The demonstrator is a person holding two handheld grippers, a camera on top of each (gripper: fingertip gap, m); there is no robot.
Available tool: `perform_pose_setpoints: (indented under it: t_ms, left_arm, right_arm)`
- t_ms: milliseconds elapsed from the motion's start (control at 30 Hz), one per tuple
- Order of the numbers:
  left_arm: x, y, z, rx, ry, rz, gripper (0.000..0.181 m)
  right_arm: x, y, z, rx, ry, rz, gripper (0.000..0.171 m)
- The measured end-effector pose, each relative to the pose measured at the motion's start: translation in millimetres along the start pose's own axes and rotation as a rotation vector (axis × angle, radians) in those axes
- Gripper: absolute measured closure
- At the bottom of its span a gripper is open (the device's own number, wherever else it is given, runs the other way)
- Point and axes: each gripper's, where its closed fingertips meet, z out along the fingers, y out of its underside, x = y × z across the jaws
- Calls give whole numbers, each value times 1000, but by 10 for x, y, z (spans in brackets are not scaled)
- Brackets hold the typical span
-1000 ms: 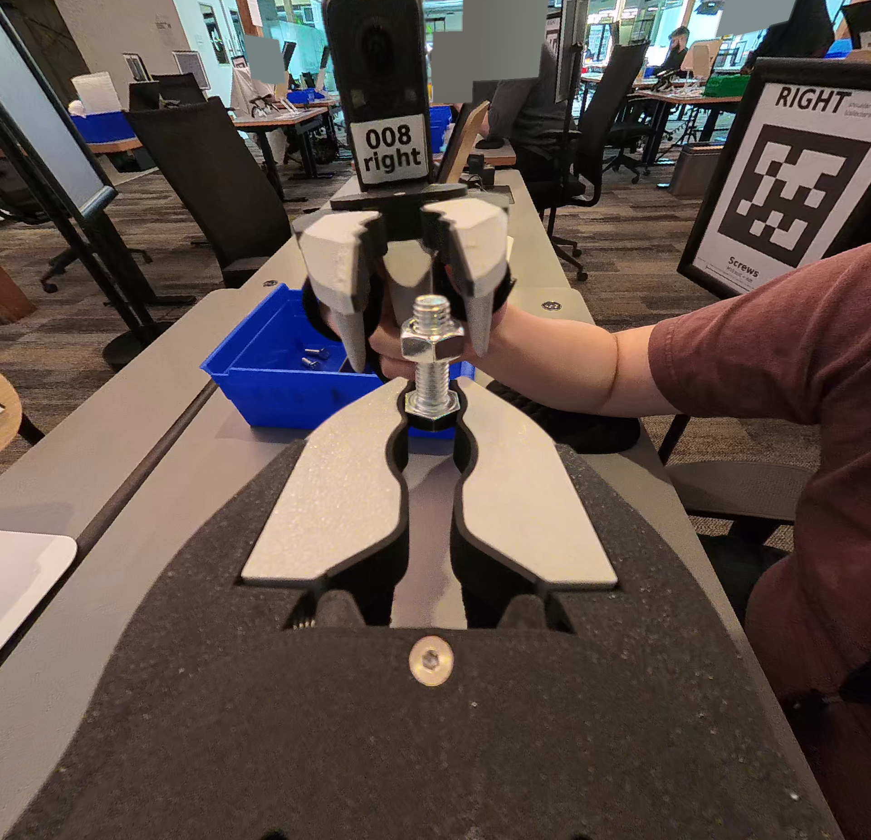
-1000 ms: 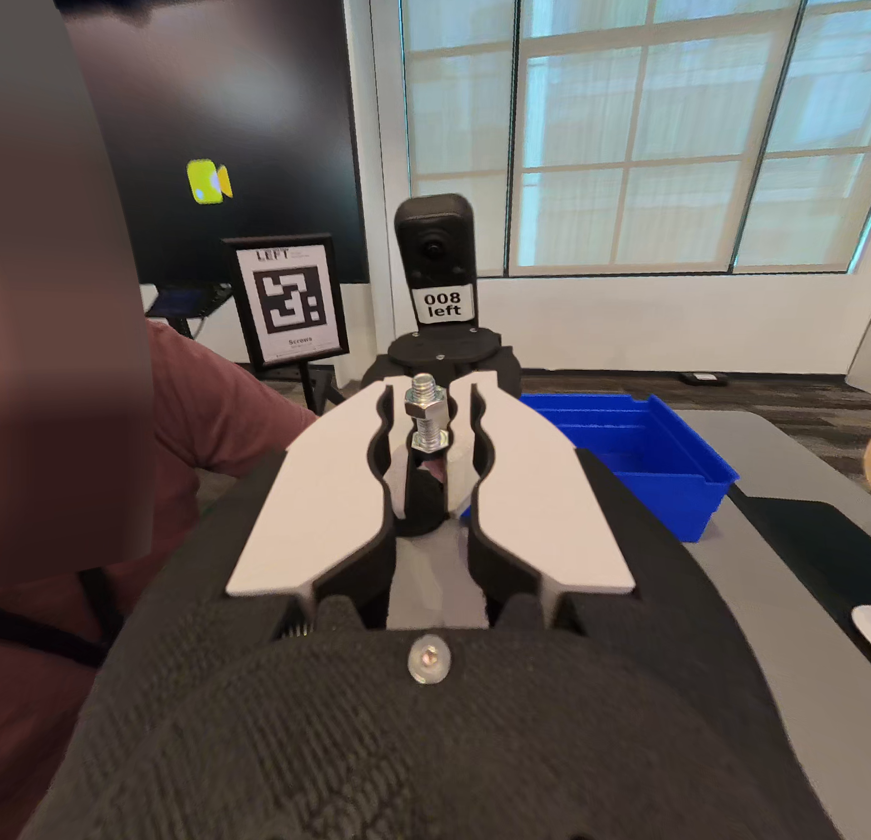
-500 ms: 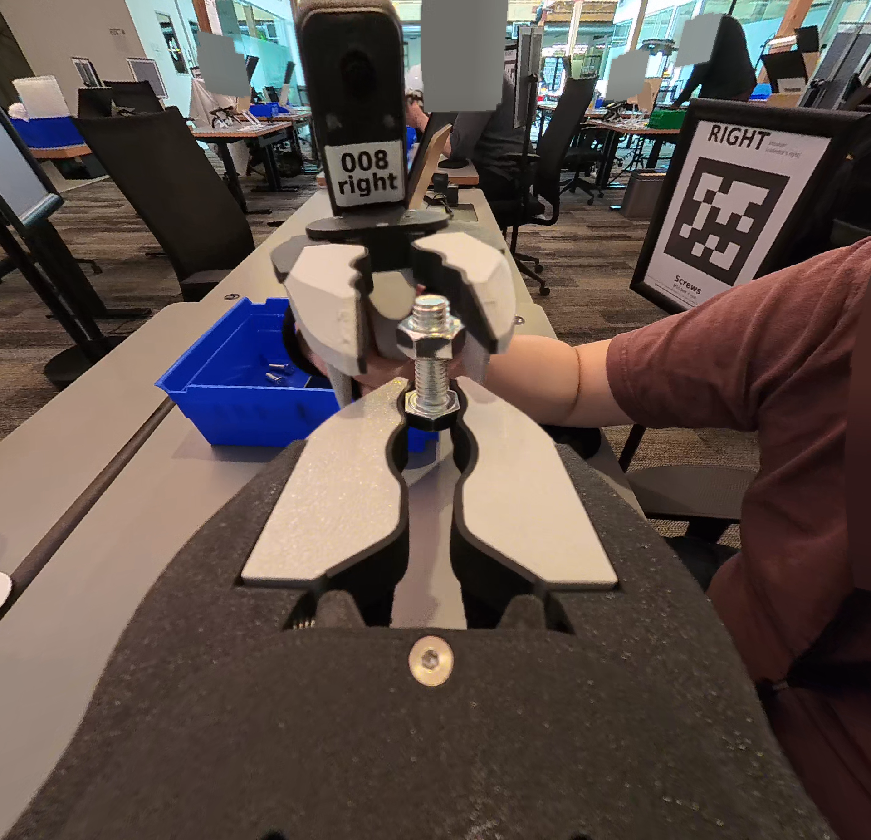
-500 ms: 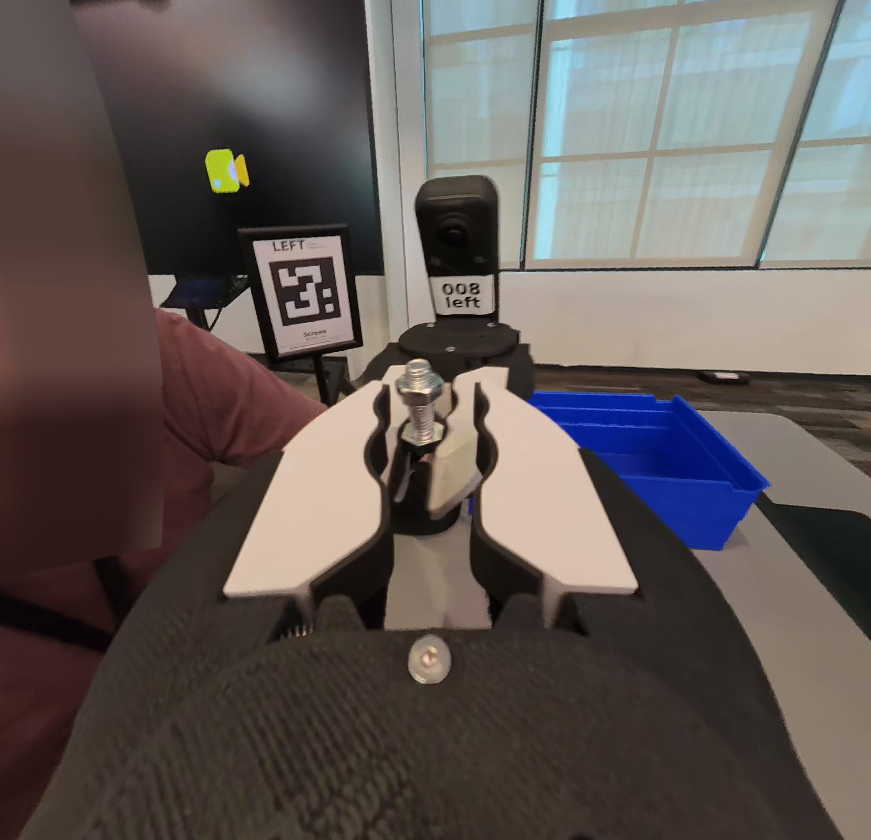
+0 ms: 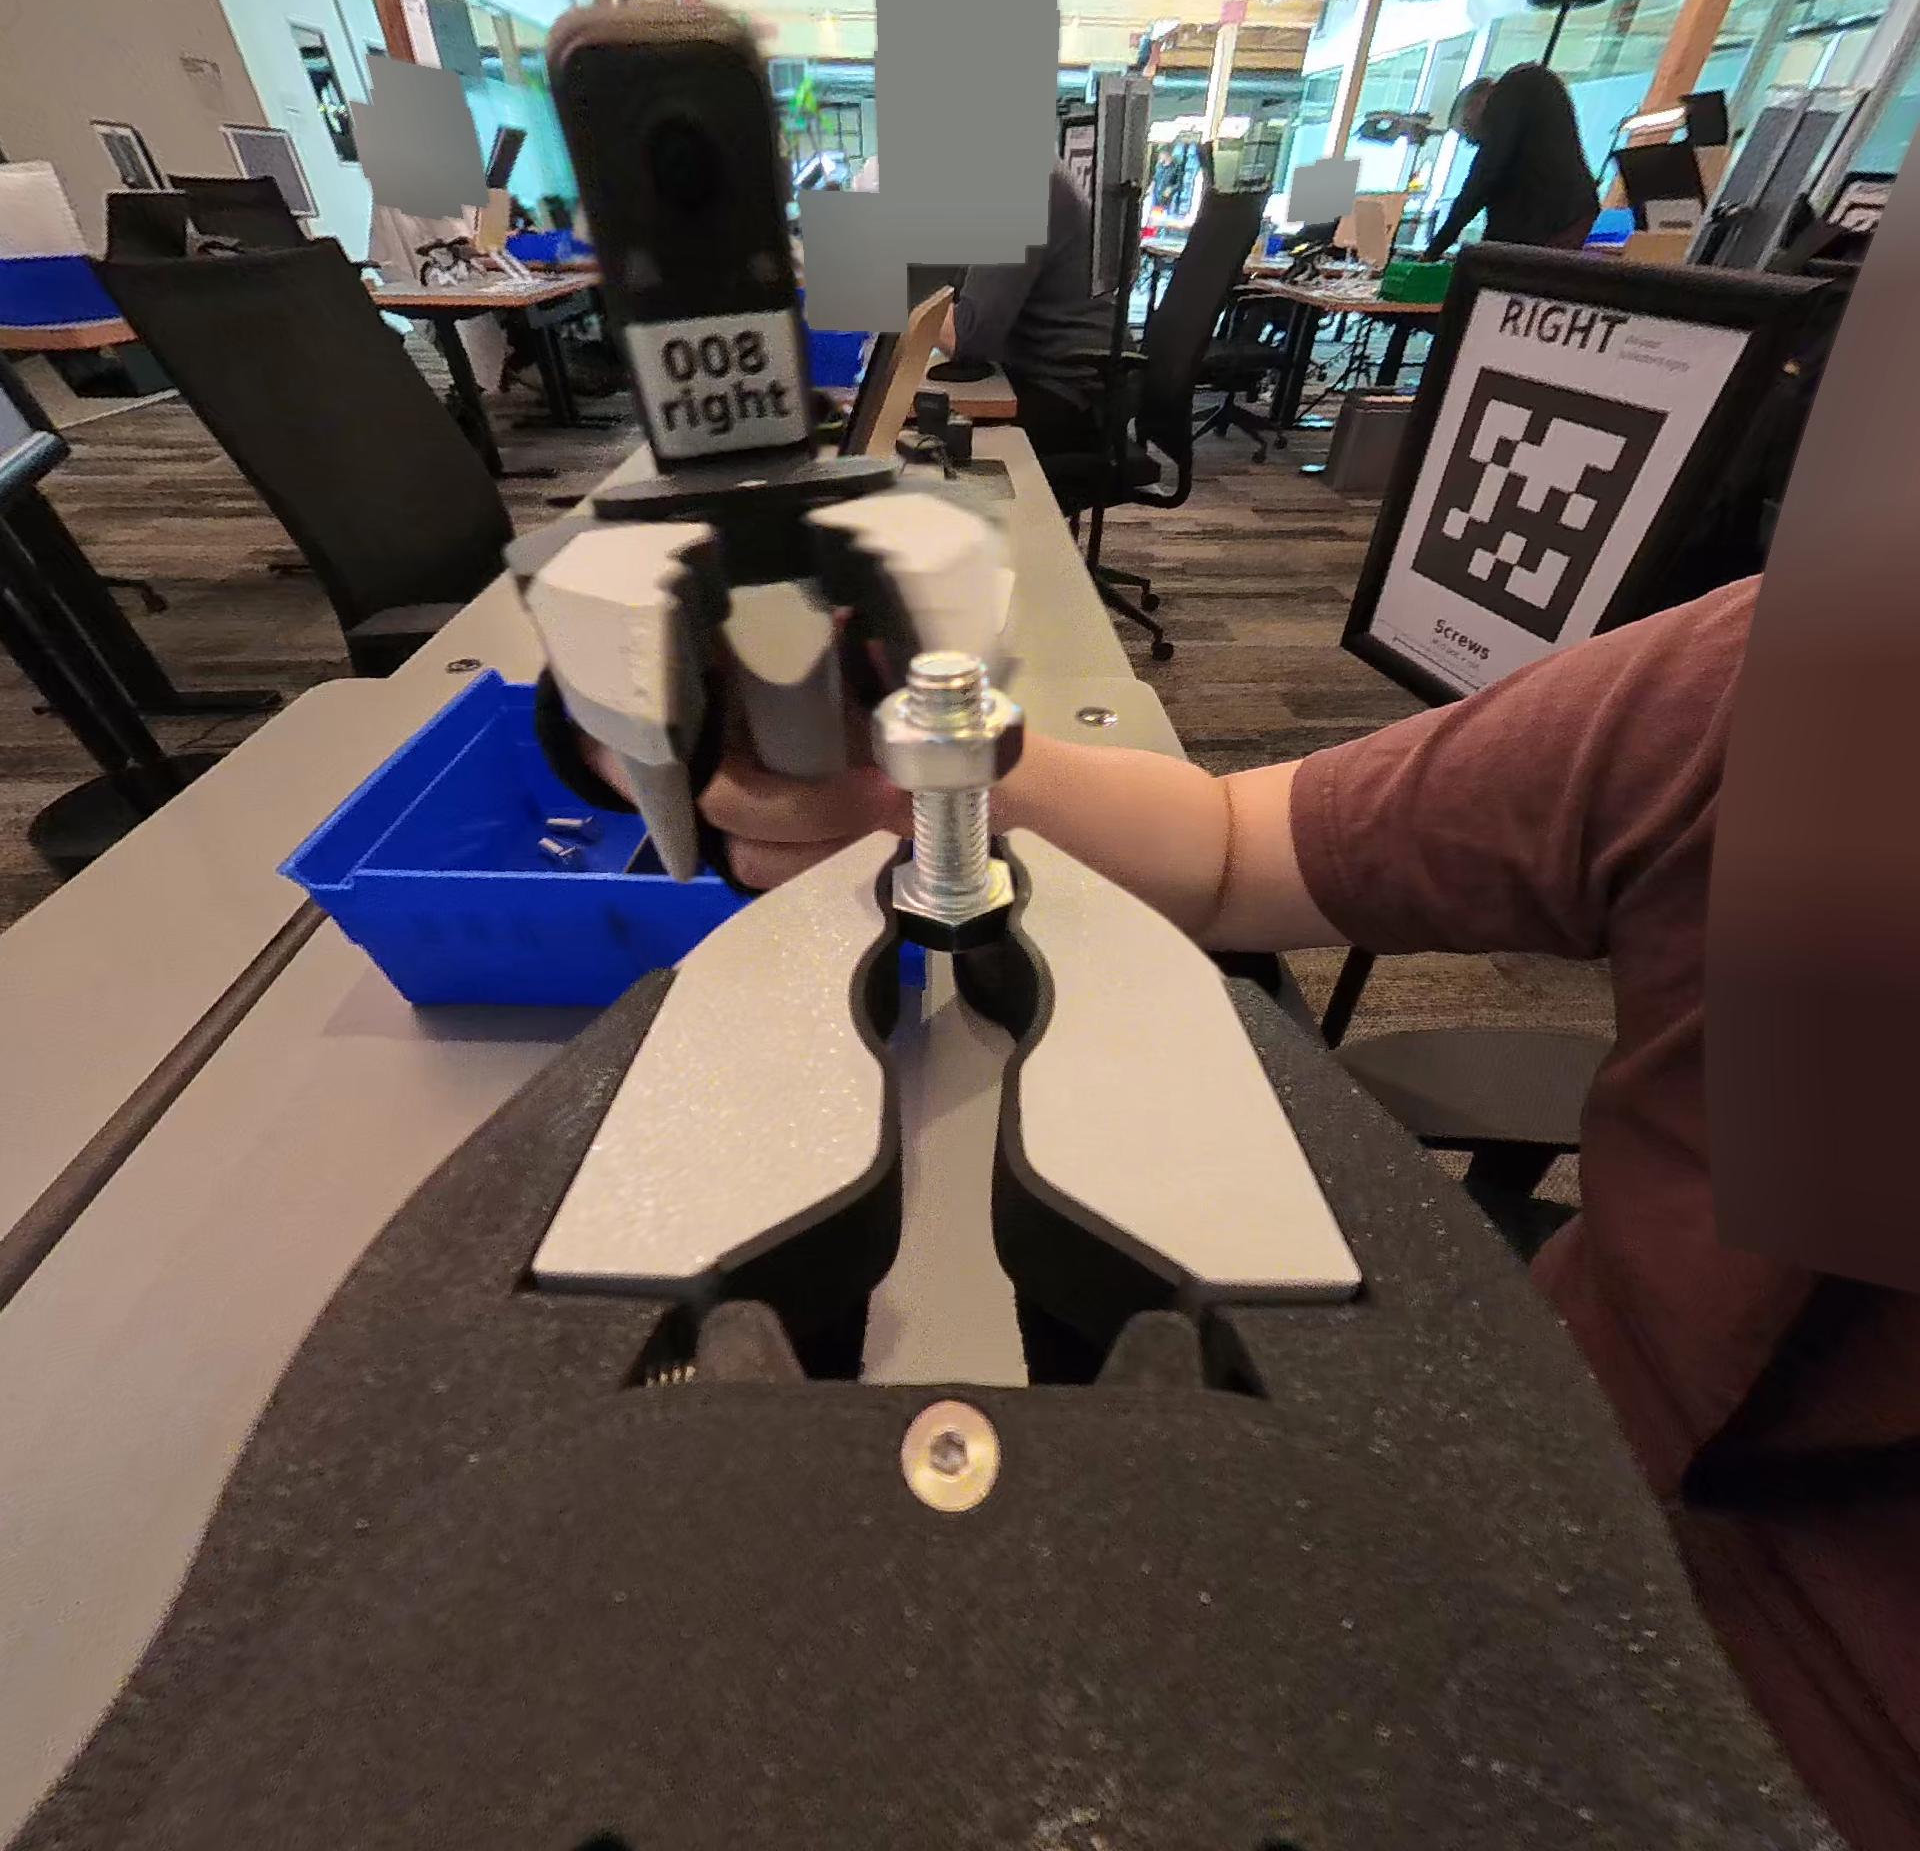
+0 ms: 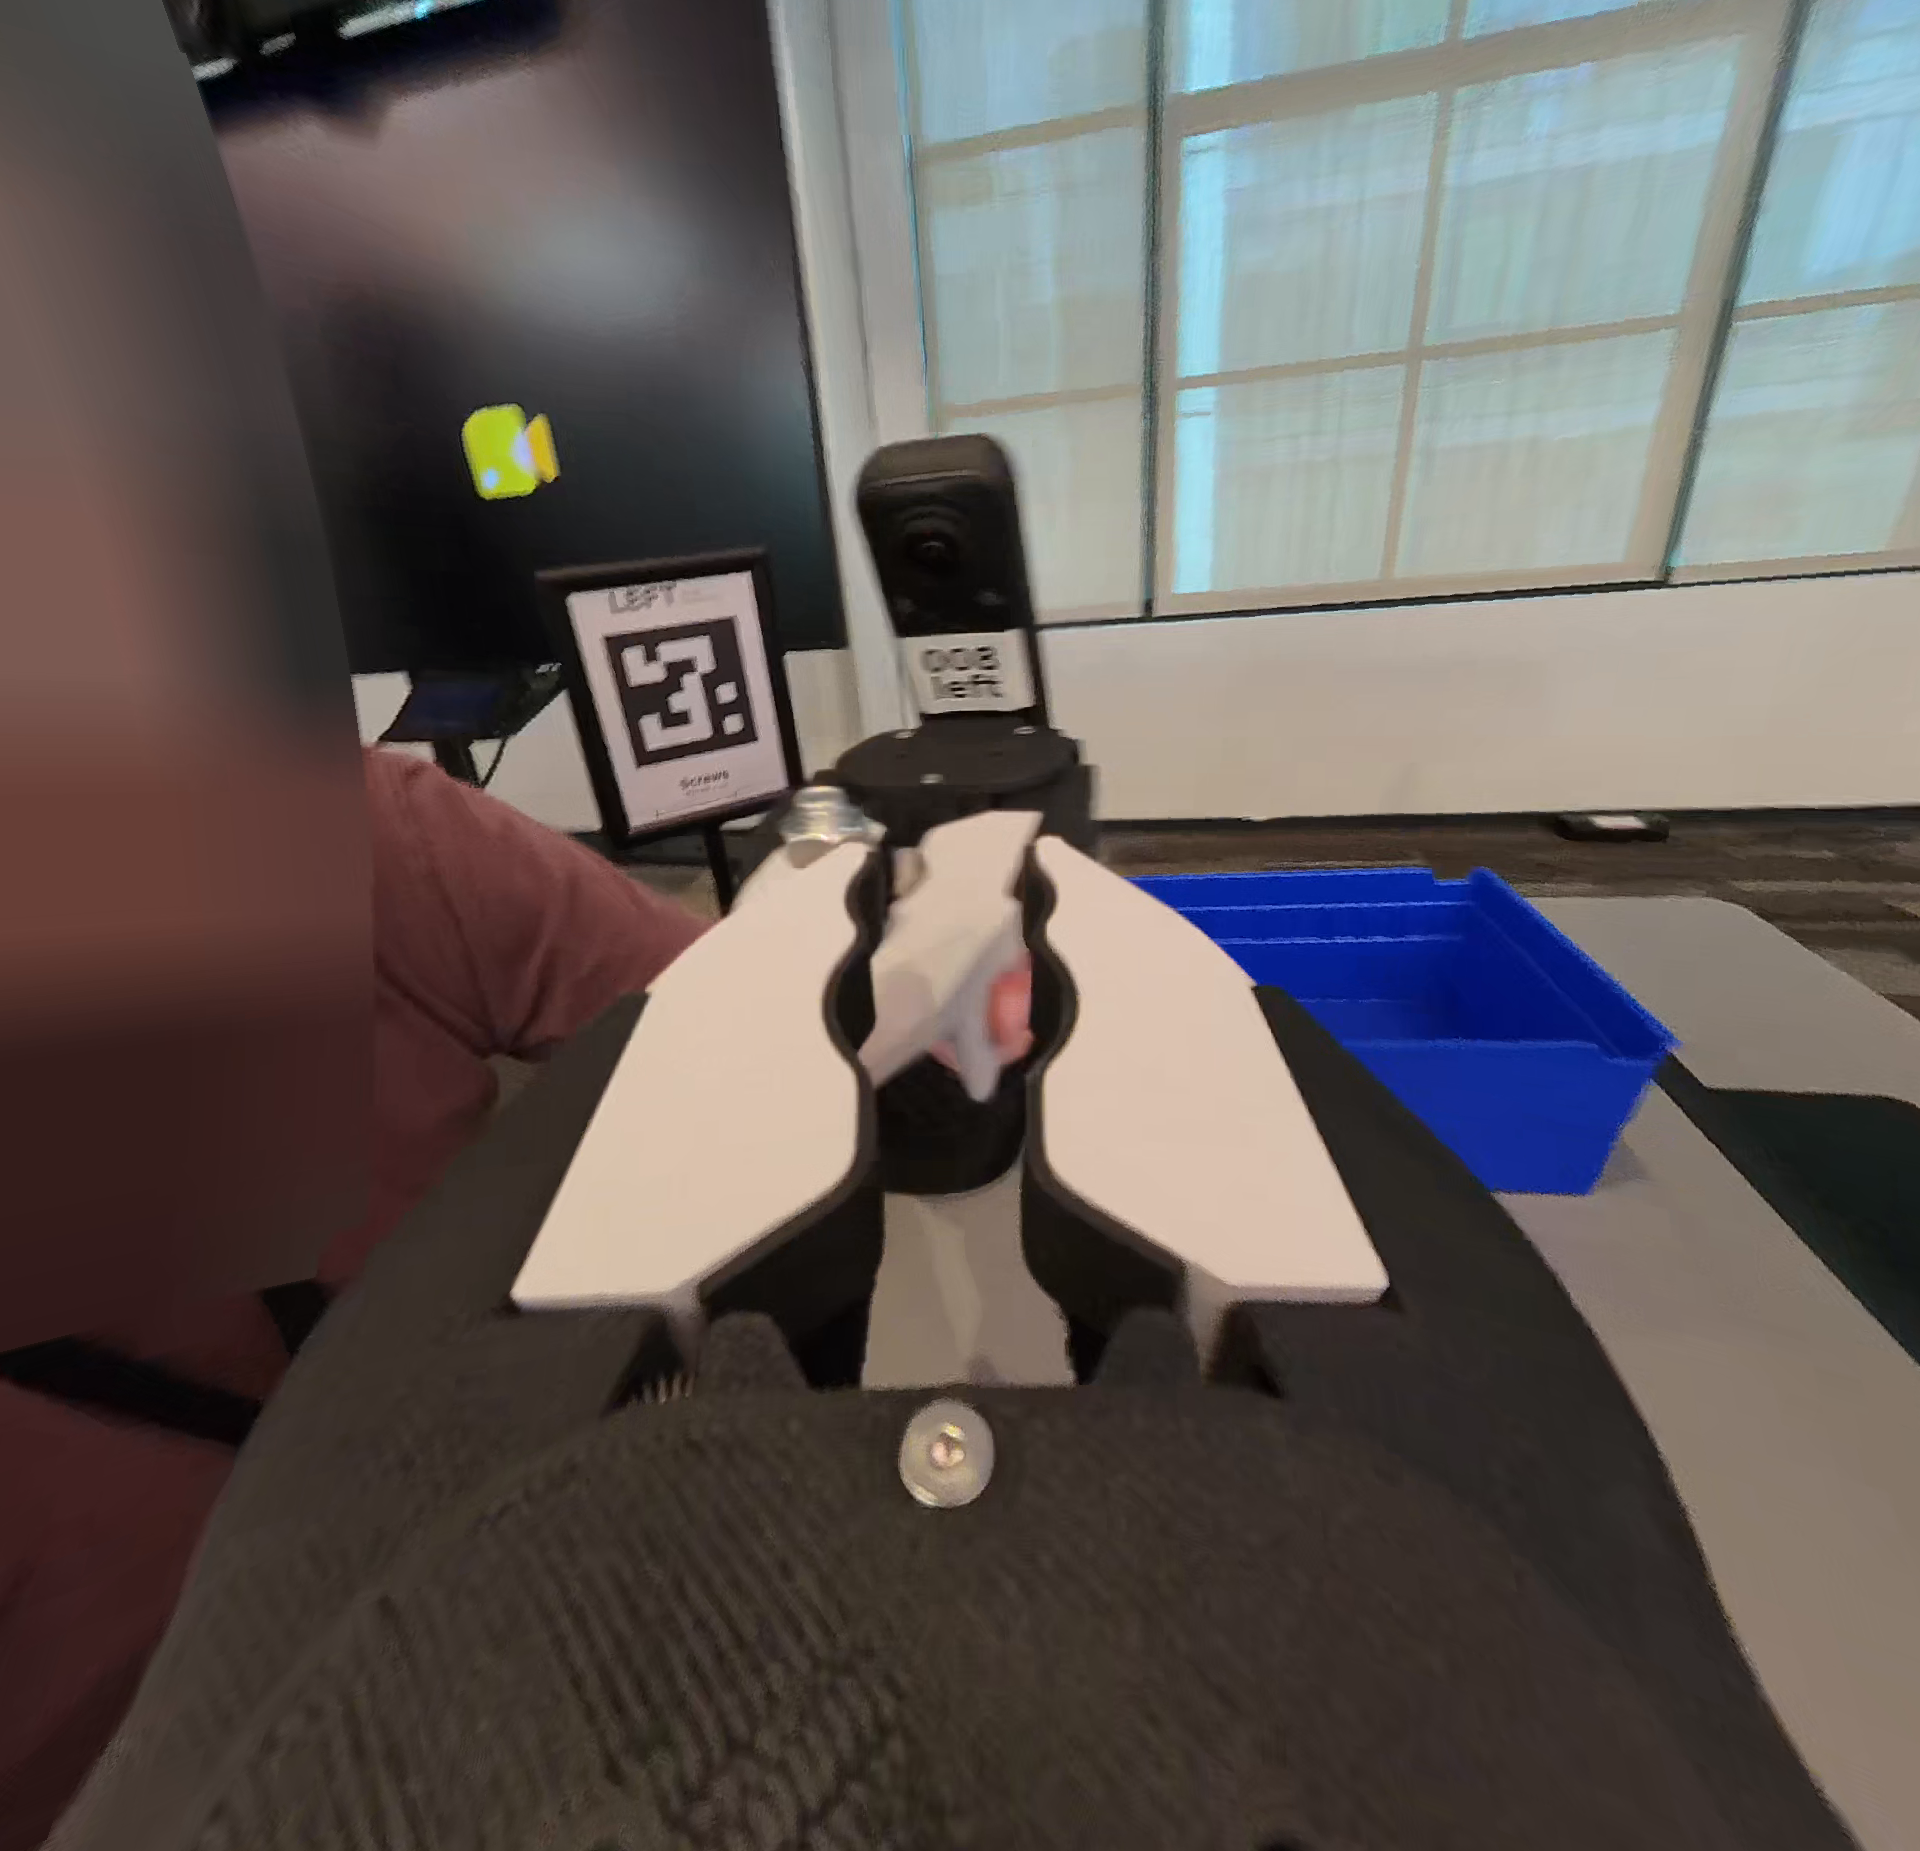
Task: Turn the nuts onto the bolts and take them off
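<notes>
Blue plastic bin (image 5: 499, 866) with a few small screws sits left on the grey table (image 5: 208, 1126). Right gripper (image 5: 769, 752) hangs blurred beside the nut, jaws parted, holding nothing. Left gripper (image 5: 951, 928) is clamped on the hex head of the silver steel bolt (image 5: 948, 835); long axis vertical, threaded tip up. Silver hex nut (image 5: 948, 741) sits near the tip. Likely between turns; next, right gripper re-grips the nut squarely and twists.

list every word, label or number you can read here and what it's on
I won't quote writing; it stands on:
white label on the black camera, left wrist view
blurred label on the other camera, right wrist view
framed sign, left wrist view
second framed sign, right wrist view
</notes>
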Motion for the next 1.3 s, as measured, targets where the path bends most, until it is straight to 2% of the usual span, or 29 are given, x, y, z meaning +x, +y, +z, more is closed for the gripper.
perform_pose_setpoints:
  t_ms: [100,233,367,400,467,633,700,733,800,867,1033,1100,1133,1200,1300]
  left_arm:
    - [57,-52,-23,15,26,-18,167]
    - [39,-26,-13,2,20,-10,168]
    - [69,10,30,-9,36,-13,168]
    - [64,0,23,-5,31,-14,167]
    - [89,-21,5,1,47,-19,167]
    - [50,1,11,-8,32,-17,167]
    - [53,10,20,-9,38,-25,167]
    - [64,8,24,-9,42,-23,168]
    - [56,-7,12,-3,30,-23,167]
    - [87,-32,-3,2,47,-28,167]
    - [60,0,7,-14,34,-19,167]
    - [68,15,22,-17,42,-23,167]
    - [83,19,29,-20,47,-21,167]
    - [80,4,22,-14,38,-16,167]
    - [93,-18,6,-13,35,-11,167]
  right_arm:
    - [-2,-77,-75,31,-17,26,144]
    - [-244,29,127,-53,-59,-66,136]
    - [-144,16,69,-30,-42,-31,135]
    - [-44,-15,2,-6,-14,5,147]
    - [42,-96,-91,53,1,44,148]
    - [-280,-2,119,-36,-84,-43,138]
    - [-242,34,141,-50,-56,-60,140]
    - [-178,35,107,-46,-40,-51,136]
    - [-24,-20,-9,4,-15,23,149]
    - [1,-74,-71,40,-30,57,148]
    - [-301,-21,98,-35,-93,-45,142]
    - [-265,5,118,-39,-79,-35,145]
    - [-200,7,88,-31,-62,-30,140]
    - [-35,-30,-26,7,-26,25,152]
    - [-70,-91,-64,40,-68,61,150]
